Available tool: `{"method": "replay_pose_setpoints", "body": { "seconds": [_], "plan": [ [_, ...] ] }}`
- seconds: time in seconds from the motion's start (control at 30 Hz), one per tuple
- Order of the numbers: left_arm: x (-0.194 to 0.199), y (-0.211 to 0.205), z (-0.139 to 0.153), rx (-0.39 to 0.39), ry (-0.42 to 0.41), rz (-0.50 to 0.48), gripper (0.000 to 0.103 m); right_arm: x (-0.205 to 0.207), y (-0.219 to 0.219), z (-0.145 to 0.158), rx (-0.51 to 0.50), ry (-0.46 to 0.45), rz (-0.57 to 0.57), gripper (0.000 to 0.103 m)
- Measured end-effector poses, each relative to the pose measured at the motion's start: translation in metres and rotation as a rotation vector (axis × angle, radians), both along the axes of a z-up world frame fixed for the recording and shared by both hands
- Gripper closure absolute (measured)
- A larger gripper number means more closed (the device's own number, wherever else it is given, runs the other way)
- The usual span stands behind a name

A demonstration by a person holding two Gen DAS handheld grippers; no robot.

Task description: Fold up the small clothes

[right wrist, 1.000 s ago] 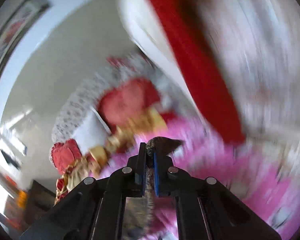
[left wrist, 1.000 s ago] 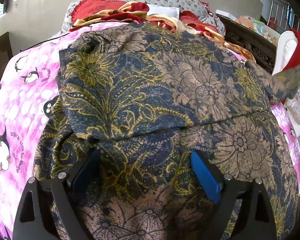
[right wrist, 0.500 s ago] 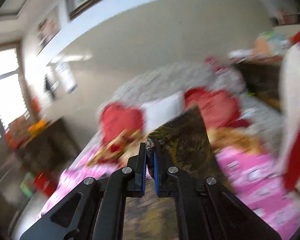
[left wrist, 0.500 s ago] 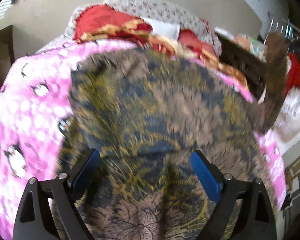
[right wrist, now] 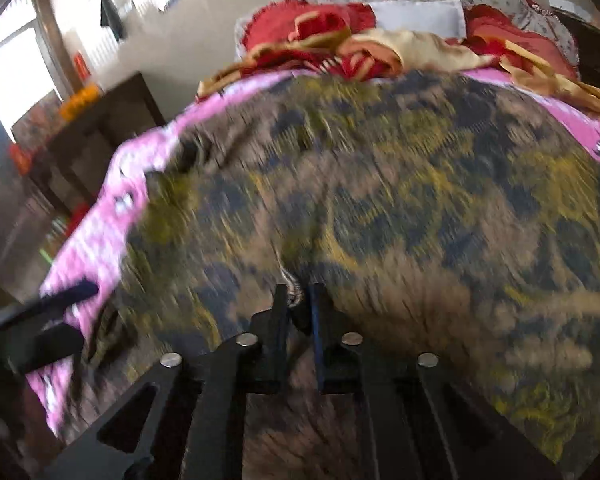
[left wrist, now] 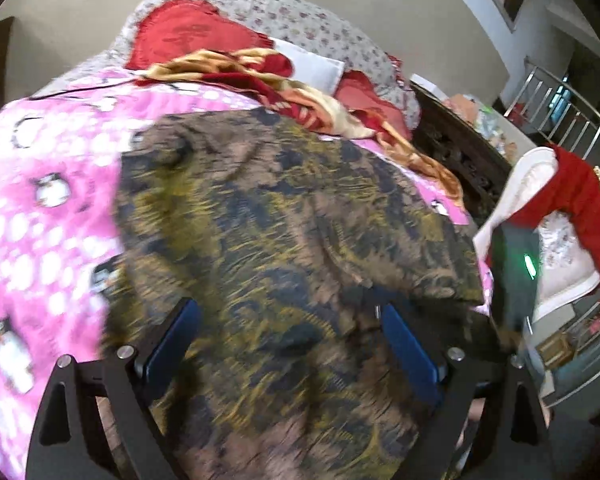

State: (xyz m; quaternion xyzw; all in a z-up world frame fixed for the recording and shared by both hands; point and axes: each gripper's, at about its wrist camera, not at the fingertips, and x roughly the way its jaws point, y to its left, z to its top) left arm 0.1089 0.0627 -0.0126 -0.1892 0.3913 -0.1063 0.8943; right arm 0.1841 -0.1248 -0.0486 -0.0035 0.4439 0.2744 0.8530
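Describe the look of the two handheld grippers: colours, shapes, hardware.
Both grippers share one build. The left gripper has matte black angular linkage arms with triangular cut-outs, round silver bolt heads at the joints, and flat blue pads lining its fingers. The right gripper shows the same black frame and silver bolts, with thin finger plates edged in blue. No cables, markings or sleeves are visible.

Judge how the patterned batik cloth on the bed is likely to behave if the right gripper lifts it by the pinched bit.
The cloth probably flops: it lies draped in soft wrinkles over the pink blanket. It likely hangs from the right gripper, which pinches only a small bunched bit. The left gripper is open, so the far side may drag.
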Motion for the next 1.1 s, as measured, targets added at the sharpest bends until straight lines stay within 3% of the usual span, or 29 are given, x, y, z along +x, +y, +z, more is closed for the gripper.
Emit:
{"method": "replay_pose_setpoints", "body": {
  "seconds": [0.13, 0.23, 0.33, 0.4, 0.5, 0.63, 0.73, 0.83, 0.9, 1.0, 1.03, 1.1],
  "plan": [
    [0.039, -0.024, -0.010, -0.053, 0.028, -0.068, 0.009, -0.037, -0.021, 0.006, -0.135, -0.069, 0.048, 0.087],
    [0.066, -0.040, -0.022, -0.099, 0.038, -0.124, 0.011, -0.069, -0.039, -0.004, -0.379, -0.175, 0.065, 0.087],
    [0.084, -0.045, -0.036, -0.089, 0.037, -0.106, 0.017, -0.086, -0.067, -0.003, -0.324, -0.197, 0.040, 0.077],
    [0.089, -0.040, -0.043, -0.146, 0.040, -0.099, 0.017, -0.082, -0.071, -0.006, -0.312, -0.188, 0.008, 0.066],
    [0.094, -0.039, -0.046, -0.168, 0.037, -0.117, 0.016, -0.072, -0.074, -0.008, -0.276, -0.168, -0.017, 0.060],
    [0.104, -0.045, -0.045, -0.182, 0.068, -0.134, 0.016, -0.066, -0.075, -0.007, -0.248, -0.153, -0.033, 0.058],
    [0.105, -0.050, -0.046, -0.277, 0.090, -0.209, 0.016, -0.067, -0.074, -0.007, -0.247, -0.155, -0.032, 0.058],
    [0.105, -0.063, -0.048, -0.217, 0.118, -0.253, 0.017, -0.068, -0.074, -0.007, -0.249, -0.157, -0.032, 0.058],
    [0.109, -0.060, -0.048, -0.230, 0.123, -0.231, 0.017, -0.067, -0.075, -0.006, -0.245, -0.155, -0.032, 0.058],
    [0.121, -0.047, -0.049, -0.333, 0.135, -0.147, 0.018, -0.070, -0.075, -0.007, -0.248, -0.156, -0.032, 0.058],
    [0.122, -0.051, -0.048, -0.337, 0.138, -0.156, 0.020, -0.068, -0.074, -0.007, -0.249, -0.156, -0.032, 0.058],
    [0.119, -0.061, -0.045, -0.349, 0.126, -0.235, 0.042, -0.068, -0.074, -0.007, -0.249, -0.157, -0.032, 0.058]
  ]
}}
